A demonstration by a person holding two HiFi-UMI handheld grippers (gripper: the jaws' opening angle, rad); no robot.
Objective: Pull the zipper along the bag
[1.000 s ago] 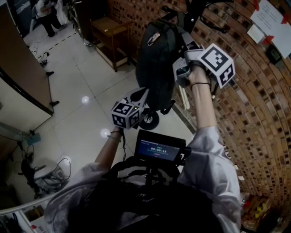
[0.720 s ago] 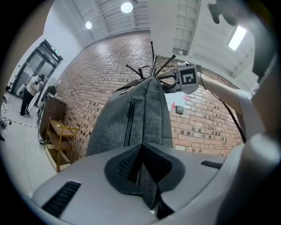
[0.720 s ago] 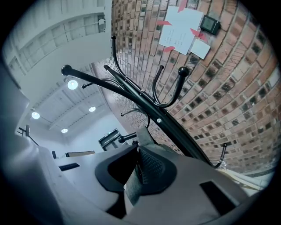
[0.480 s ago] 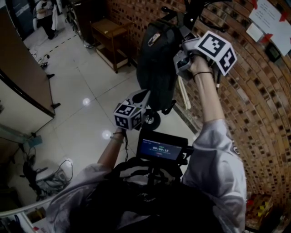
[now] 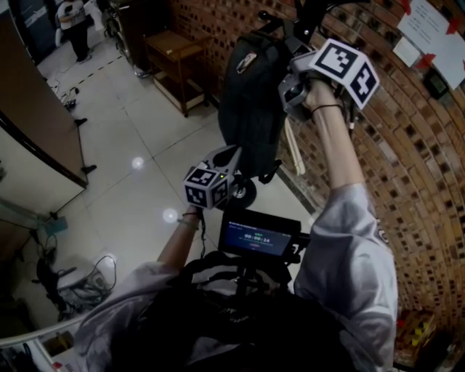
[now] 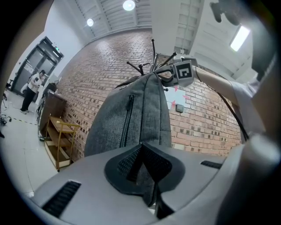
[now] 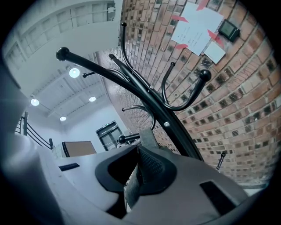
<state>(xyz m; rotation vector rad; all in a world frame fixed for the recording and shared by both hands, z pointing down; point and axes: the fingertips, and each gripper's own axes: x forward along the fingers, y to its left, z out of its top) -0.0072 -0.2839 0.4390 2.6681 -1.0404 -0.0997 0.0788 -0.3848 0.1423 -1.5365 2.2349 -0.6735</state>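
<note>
A dark grey backpack point(image 5: 251, 102) hangs on a black coat rack point(image 5: 320, 14) against the brick wall. My left gripper point(image 5: 231, 154) is at the bag's bottom edge, and its jaws point(image 6: 142, 169) are shut on a fold of the grey fabric point(image 6: 131, 110). A front-pocket zipper point(image 6: 127, 118) runs up the panel above it. My right gripper point(image 5: 288, 93) is raised at the bag's upper right side. In the right gripper view it point(image 7: 136, 176) is shut on a narrow grey tab point(image 7: 147, 137), apparently the zipper pull, right beside the rack's pole point(image 7: 145, 92).
The brick wall point(image 5: 407, 145) carries pinned papers point(image 5: 429, 29) to the right. A wooden shelf unit point(image 5: 174, 54) stands left of the rack, whose wheeled foot point(image 5: 240, 192) rests on the tiled floor. A person point(image 5: 73, 22) stands far back. A small screen point(image 5: 258, 236) sits at my chest.
My right gripper has climbed a little up and to the right along the bag's top side, still shut. The left gripper has barely shifted at the bag's bottom.
</note>
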